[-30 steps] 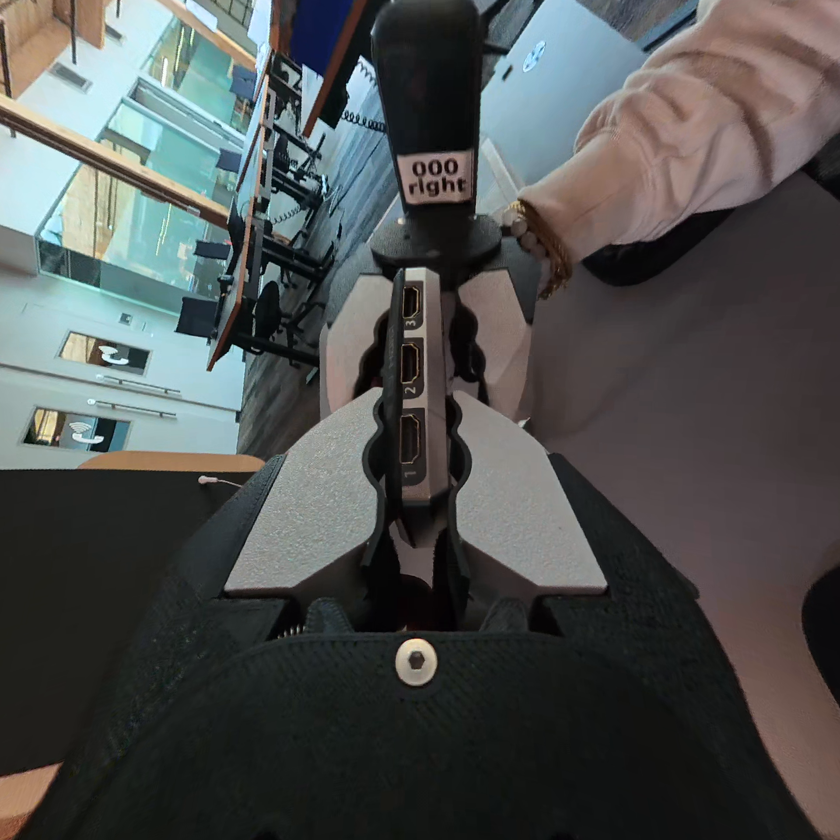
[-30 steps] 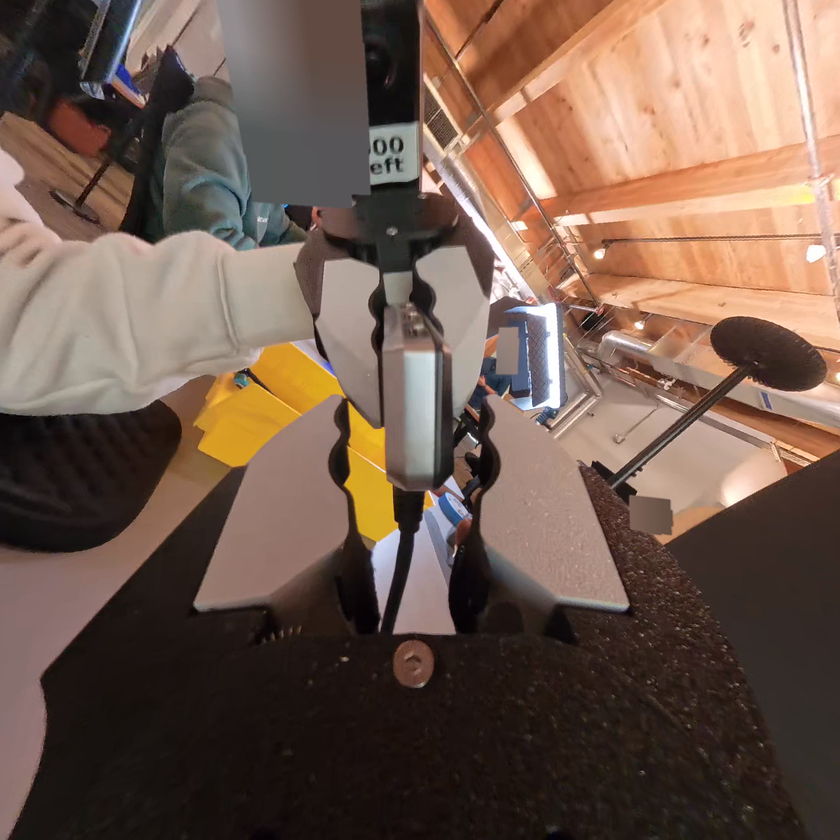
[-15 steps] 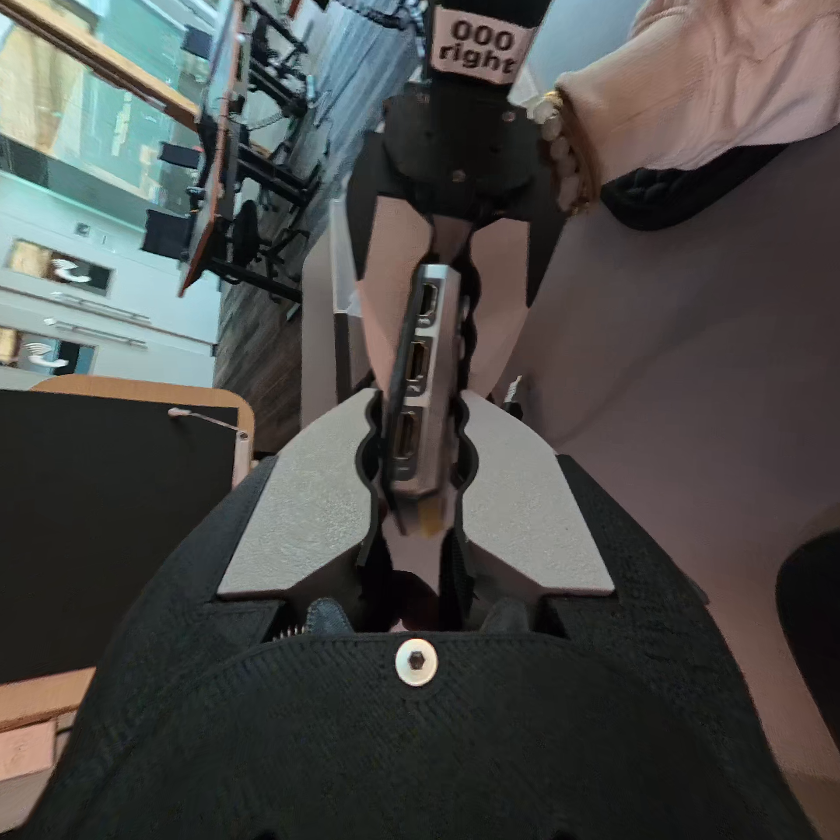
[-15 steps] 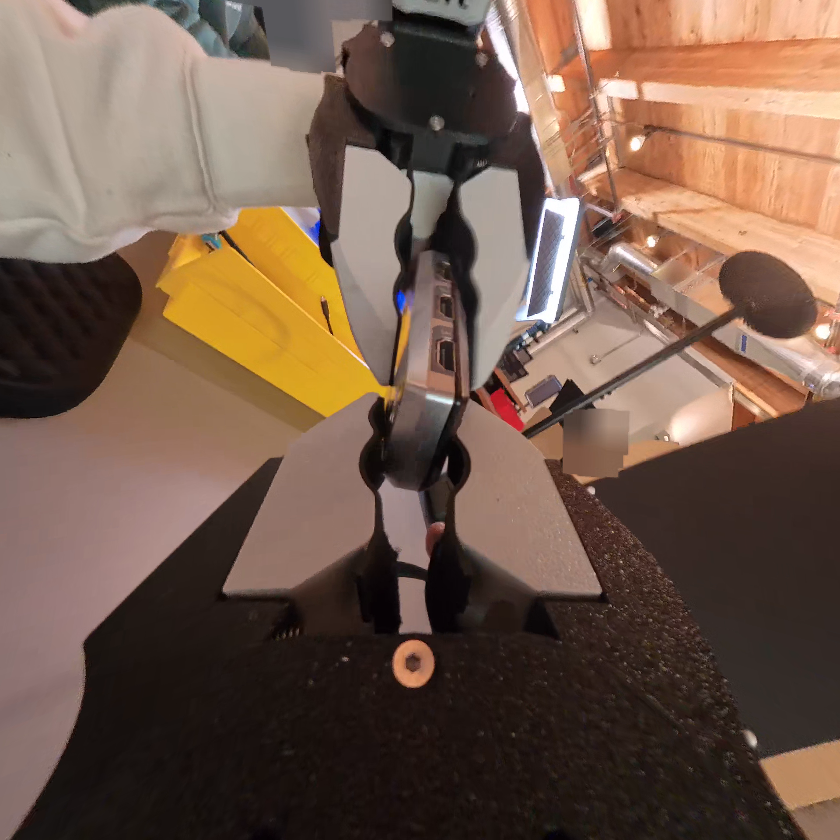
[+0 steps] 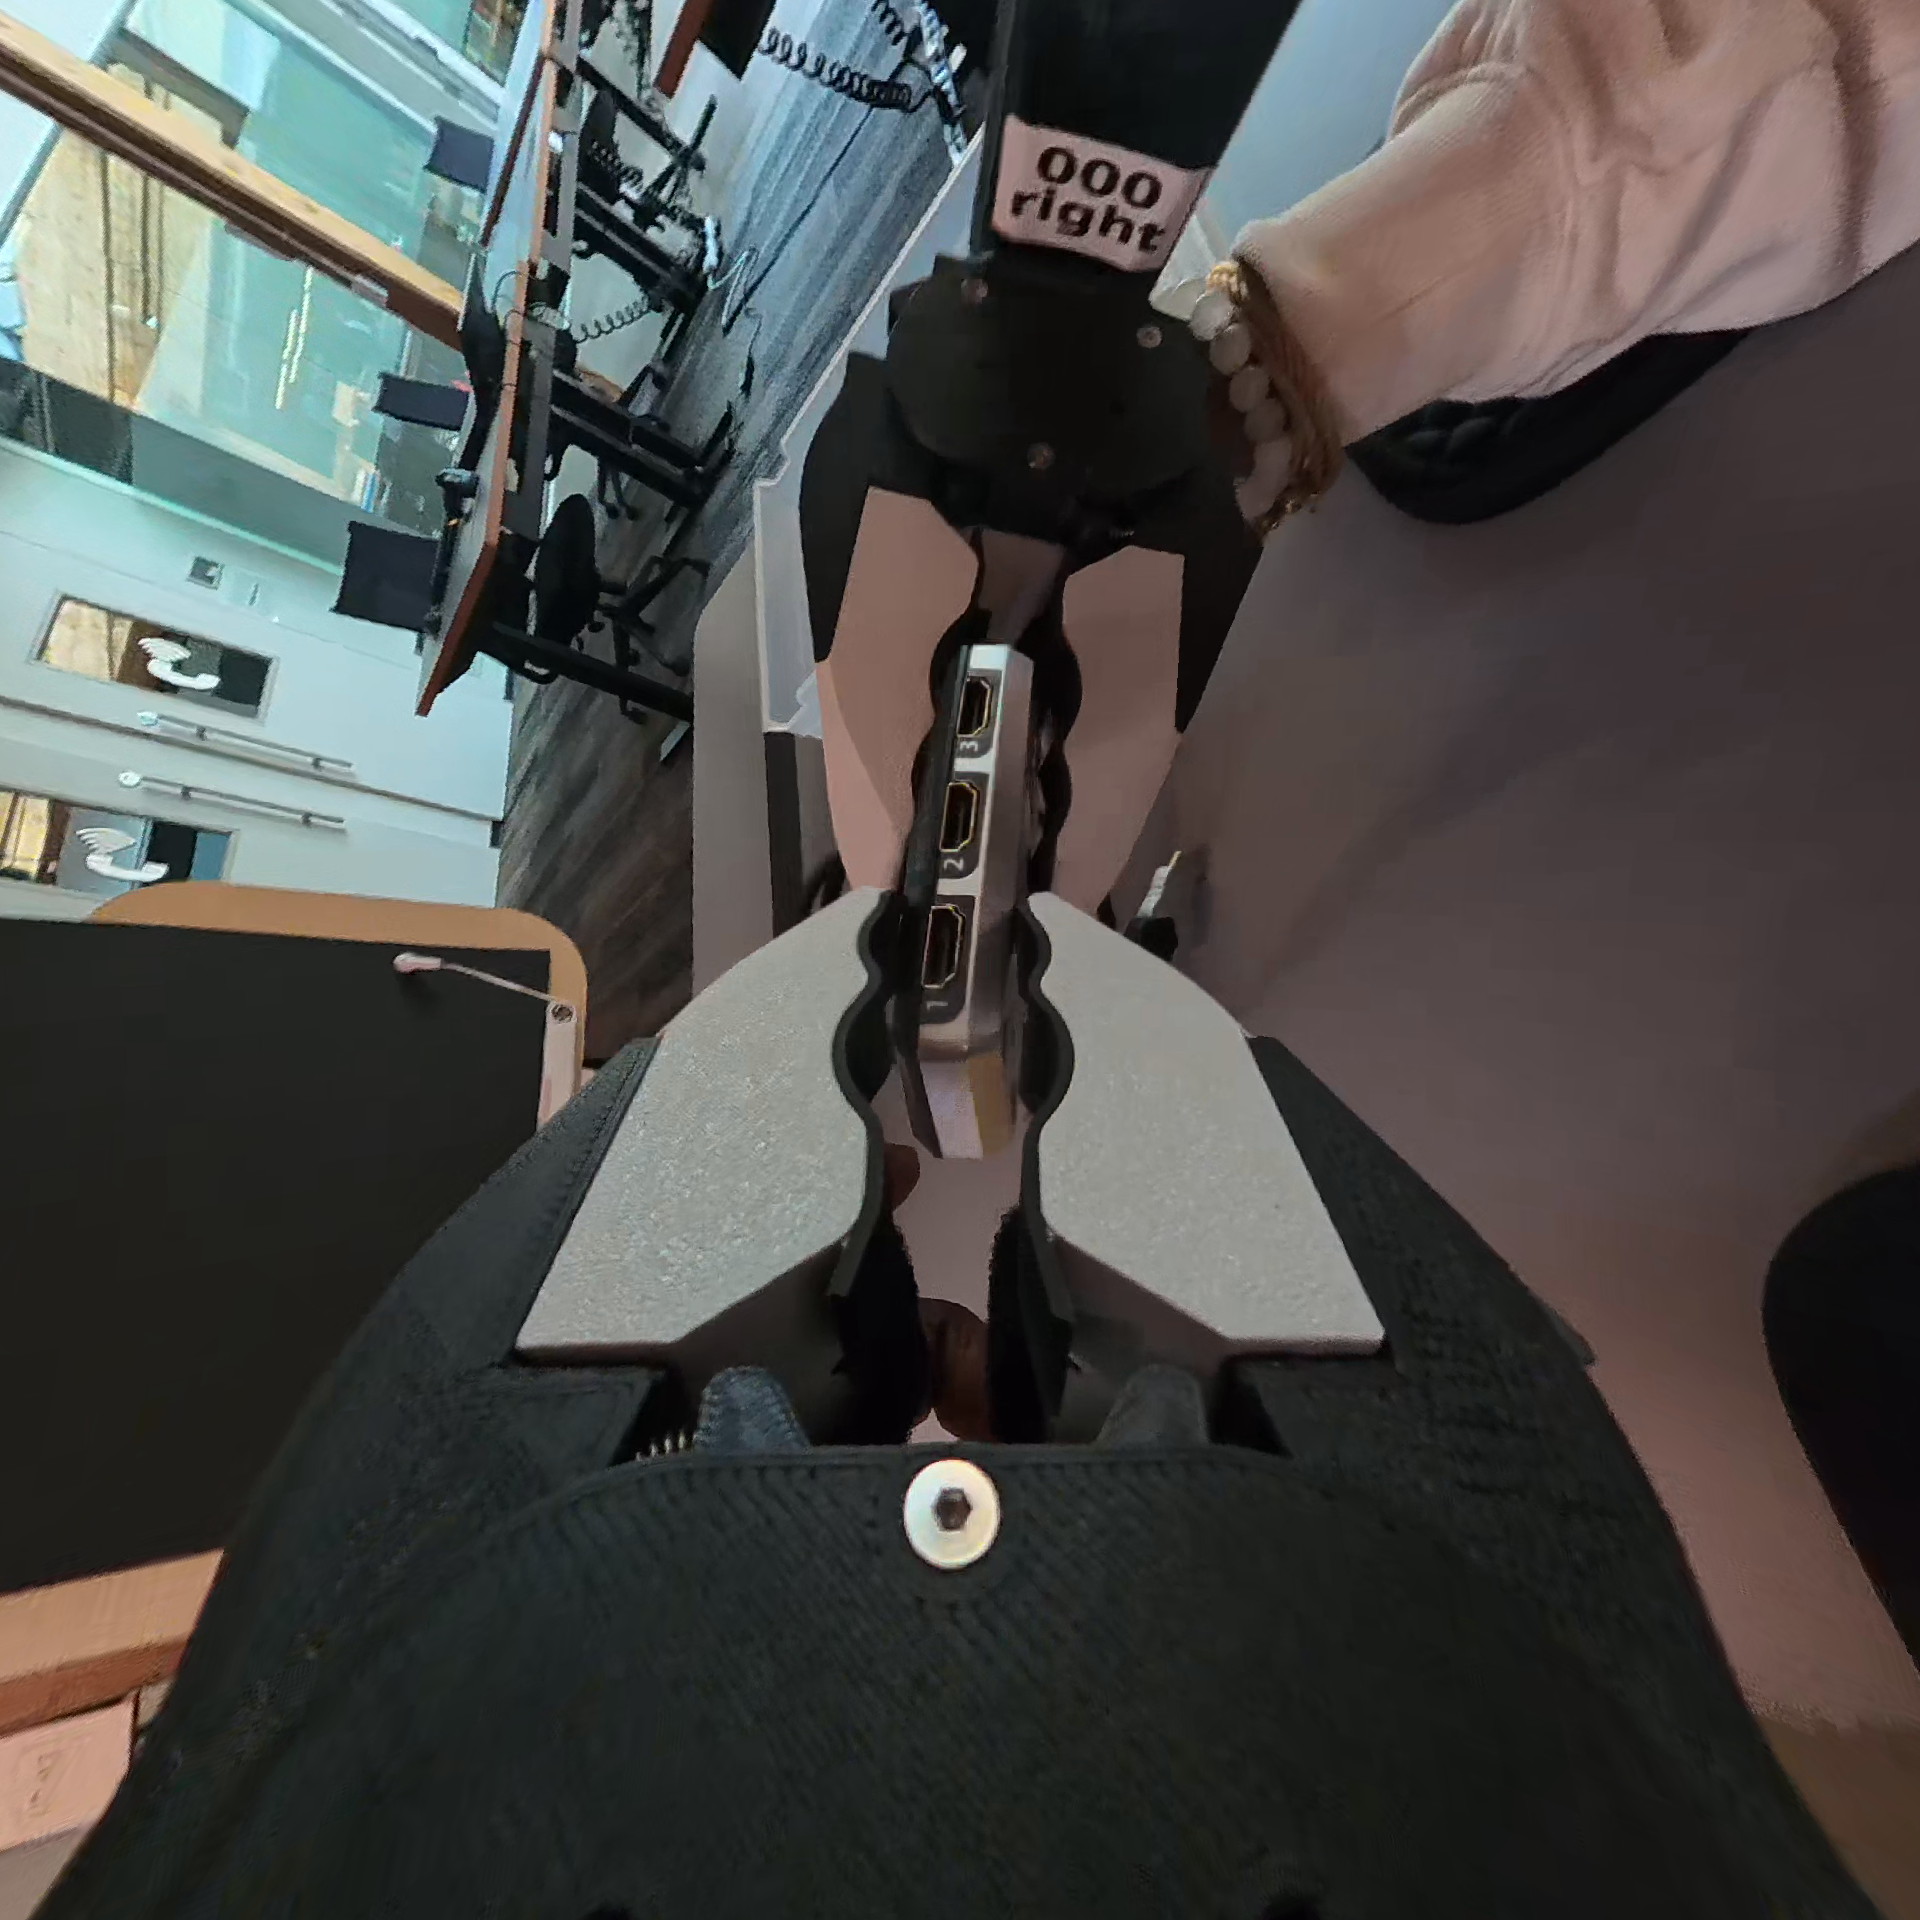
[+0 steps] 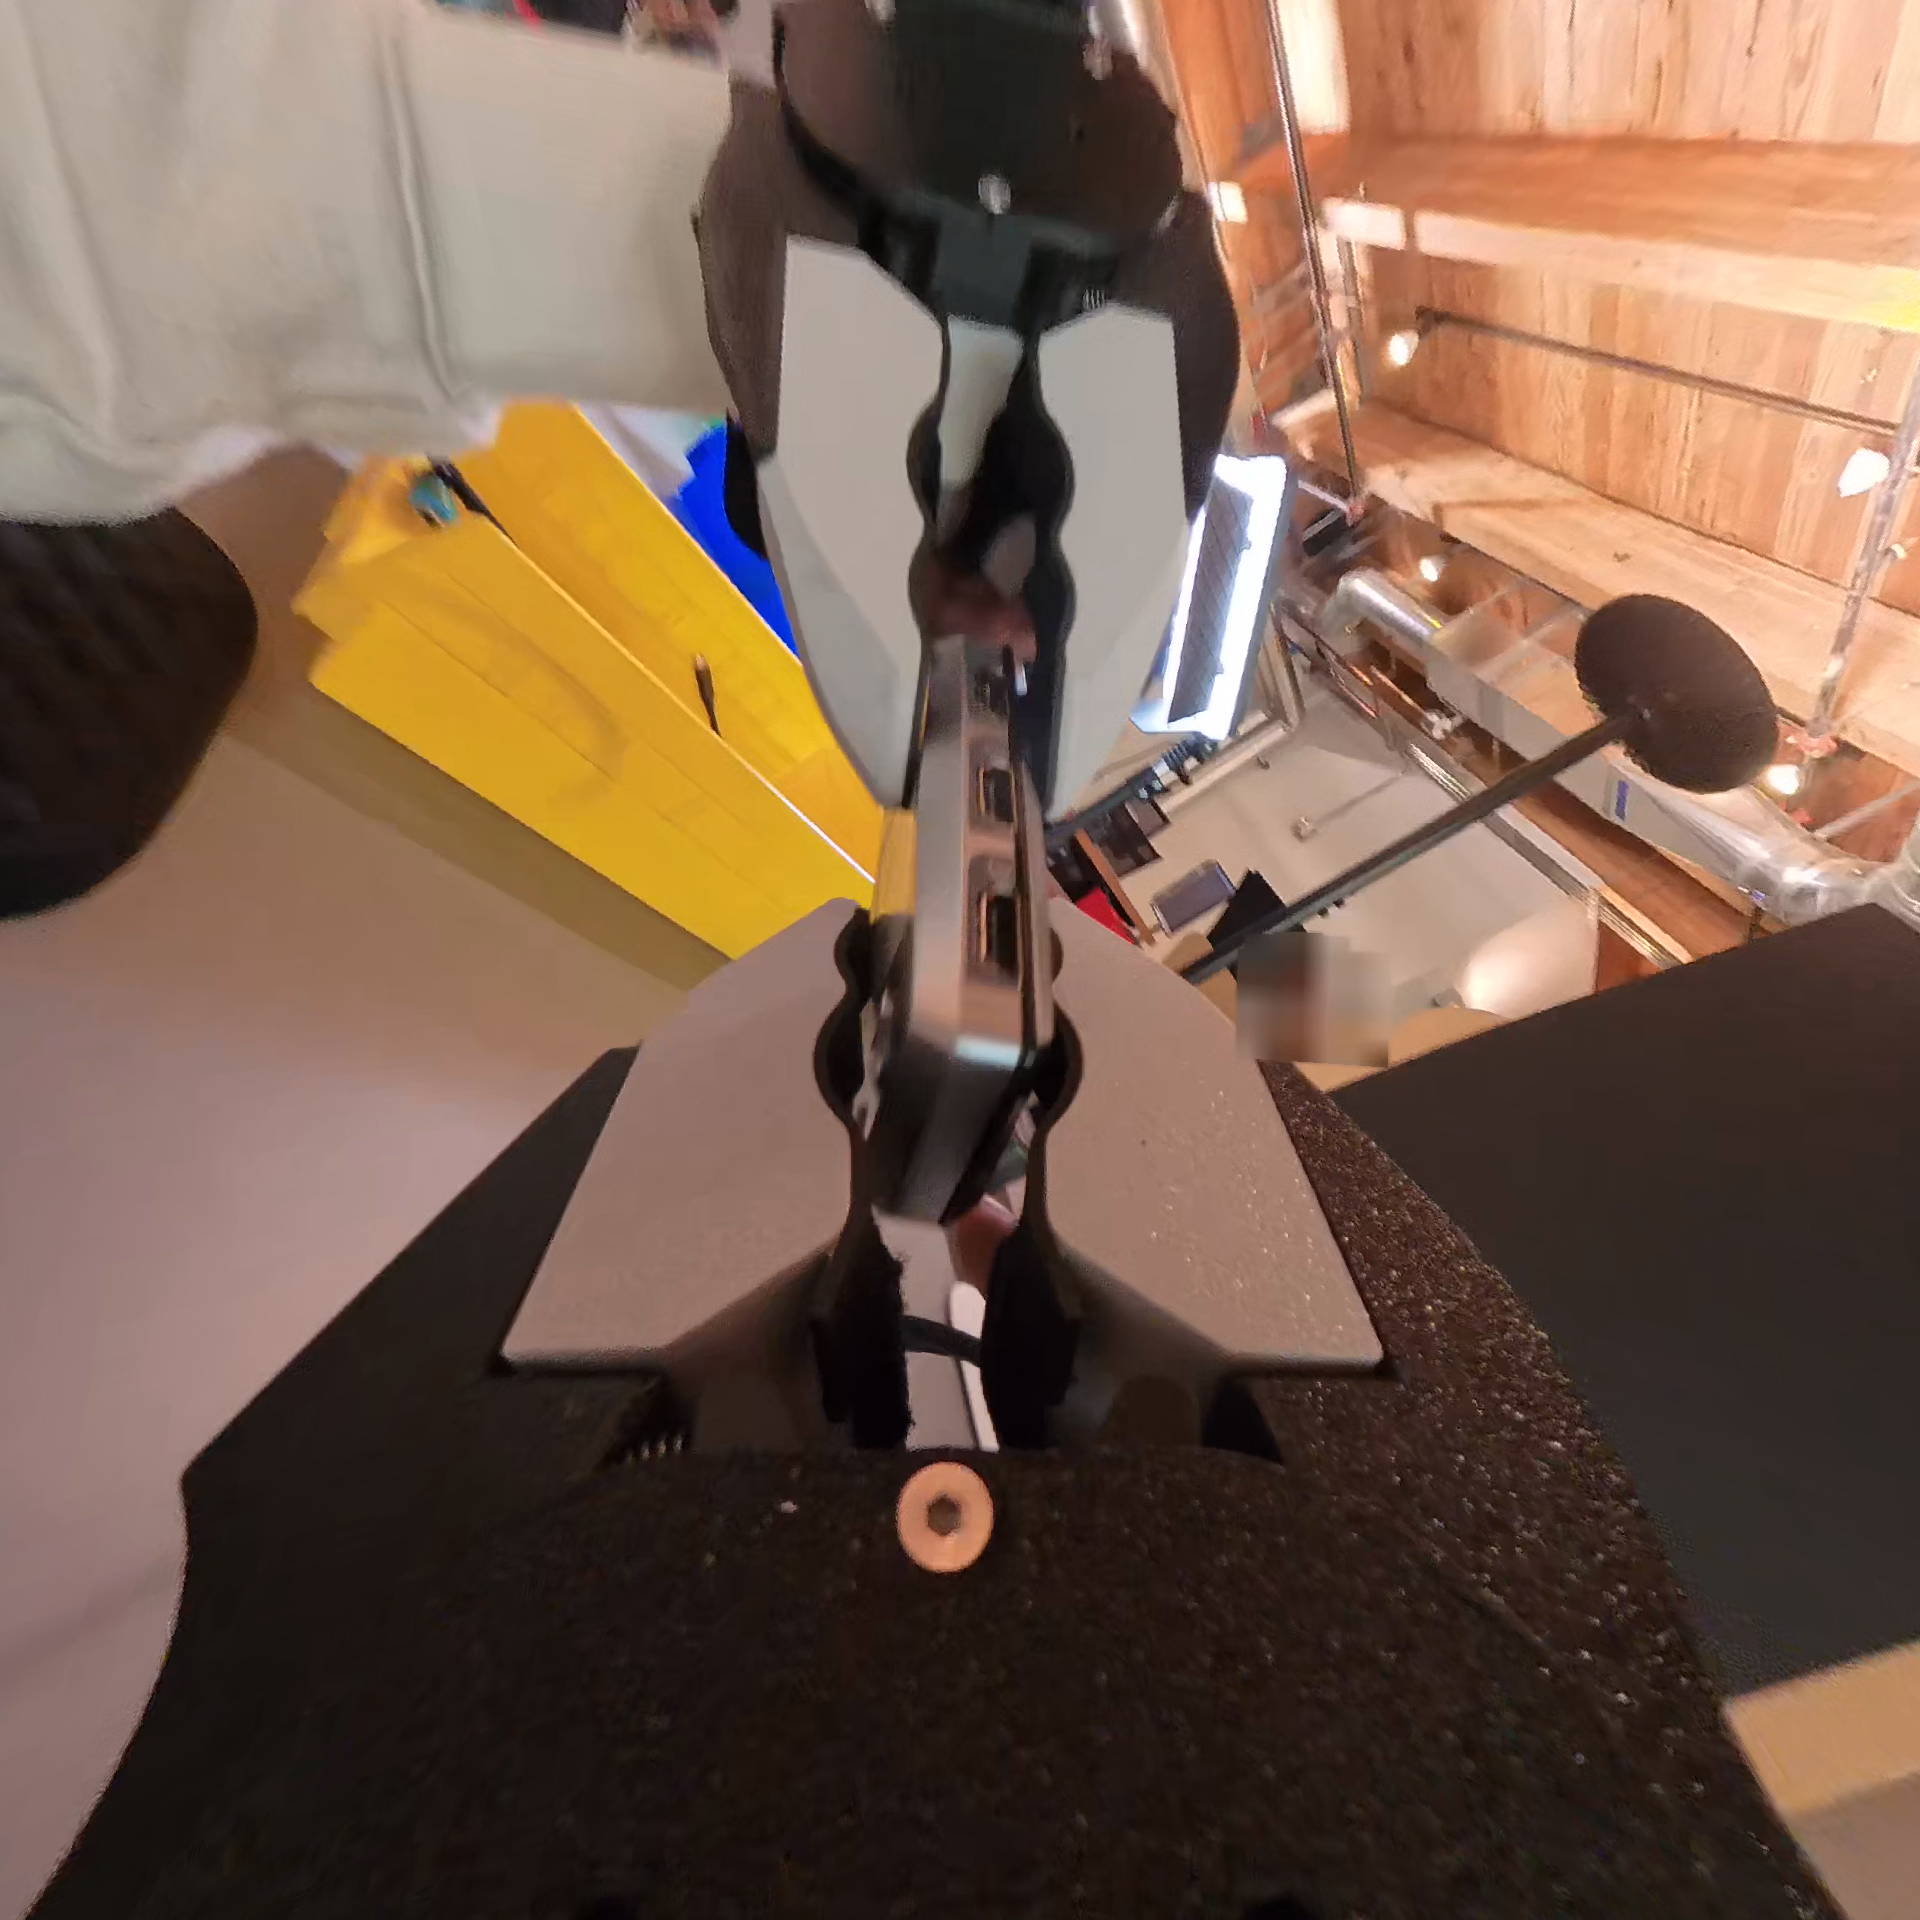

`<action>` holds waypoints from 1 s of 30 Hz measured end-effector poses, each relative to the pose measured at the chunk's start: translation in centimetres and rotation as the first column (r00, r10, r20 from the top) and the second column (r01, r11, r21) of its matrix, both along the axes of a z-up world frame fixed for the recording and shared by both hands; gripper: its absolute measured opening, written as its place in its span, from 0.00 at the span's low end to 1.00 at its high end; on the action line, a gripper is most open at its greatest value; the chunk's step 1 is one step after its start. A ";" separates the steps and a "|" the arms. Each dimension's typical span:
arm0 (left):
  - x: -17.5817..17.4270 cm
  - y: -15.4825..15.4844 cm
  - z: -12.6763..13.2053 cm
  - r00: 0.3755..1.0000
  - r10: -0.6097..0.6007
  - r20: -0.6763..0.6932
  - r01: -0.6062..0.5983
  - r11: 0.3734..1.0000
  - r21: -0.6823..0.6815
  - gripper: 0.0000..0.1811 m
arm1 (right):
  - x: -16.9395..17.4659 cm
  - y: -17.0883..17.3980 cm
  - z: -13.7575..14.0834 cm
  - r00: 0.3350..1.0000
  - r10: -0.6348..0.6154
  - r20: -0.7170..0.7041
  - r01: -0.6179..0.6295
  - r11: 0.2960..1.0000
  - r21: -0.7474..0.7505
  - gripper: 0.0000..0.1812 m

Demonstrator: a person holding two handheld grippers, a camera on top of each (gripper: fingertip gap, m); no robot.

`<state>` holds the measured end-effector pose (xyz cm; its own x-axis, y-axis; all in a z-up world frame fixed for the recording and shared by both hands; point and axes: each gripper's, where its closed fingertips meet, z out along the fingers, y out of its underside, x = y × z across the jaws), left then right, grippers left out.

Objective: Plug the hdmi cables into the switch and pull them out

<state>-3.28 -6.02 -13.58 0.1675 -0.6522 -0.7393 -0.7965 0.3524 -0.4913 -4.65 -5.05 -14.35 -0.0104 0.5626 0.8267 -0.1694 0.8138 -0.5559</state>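
The silver HDMI switch (image 5: 987,821) is held in the air, with its three empty ports facing the left wrist view. My left gripper (image 5: 956,935) is shut on its near end. My right gripper (image 5: 987,873) faces it from the far side and is shut on the other end. In the right wrist view the switch (image 6: 956,997) sits between my right gripper (image 6: 951,935) fingers, with the left gripper (image 6: 977,790) clamped on its far end. A black cable (image 6: 935,1340) runs back between the right fingers. Its plug is hidden.
A pale table (image 5: 1558,935) lies below, with black foam pads (image 6: 104,707) on it. Yellow crates (image 6: 582,707) stand beyond the table. A black panel (image 5: 260,1195) is on one side. A microphone on a stand (image 6: 1673,696) is behind. Pale sleeves (image 5: 1558,187) hold the grippers.
The right gripper was open before the switch one second ago. It has moved in and shut on the switch's end. The two grippers are now closer together, and the switch has tilted slightly.
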 end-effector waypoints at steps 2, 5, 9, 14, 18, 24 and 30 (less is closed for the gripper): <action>-0.2 0.4 -0.3 1.000 0.019 -0.017 -0.019 1.000 0.004 0.12 | -0.1 0.2 -0.4 0.999 -0.004 0.042 0.005 0.999 -0.033 0.15; -0.7 1.3 0.1 0.998 0.065 0.004 -0.065 0.997 0.040 0.13 | -0.2 1.1 -0.2 0.995 -0.092 0.033 0.092 0.996 -0.003 0.14; -2.1 1.4 2.2 0.988 0.125 0.093 -0.135 0.985 0.107 0.25 | 0.2 2.0 -0.3 0.983 -0.185 0.009 0.183 0.978 0.100 0.14; -7.6 0.7 10.5 0.865 0.278 0.419 -0.437 0.827 0.353 0.26 | 0.6 2.2 -2.2 0.967 -0.251 0.053 0.236 0.951 0.199 0.14; -11.7 -3.0 16.1 0.676 0.193 0.711 -0.589 0.722 0.363 0.26 | 1.2 2.3 -4.6 0.940 -0.327 0.100 0.286 0.913 0.291 0.14; -18.0 -12.3 22.4 0.215 -0.223 0.951 -0.698 0.645 0.310 0.41 | 0.8 3.2 -6.8 0.921 -0.355 0.159 0.298 0.907 0.298 0.14; -21.9 -19.8 22.0 0.190 -0.223 0.956 -0.809 0.517 0.281 0.32 | -0.1 3.0 -9.9 0.880 -0.399 0.257 0.266 0.864 0.428 0.14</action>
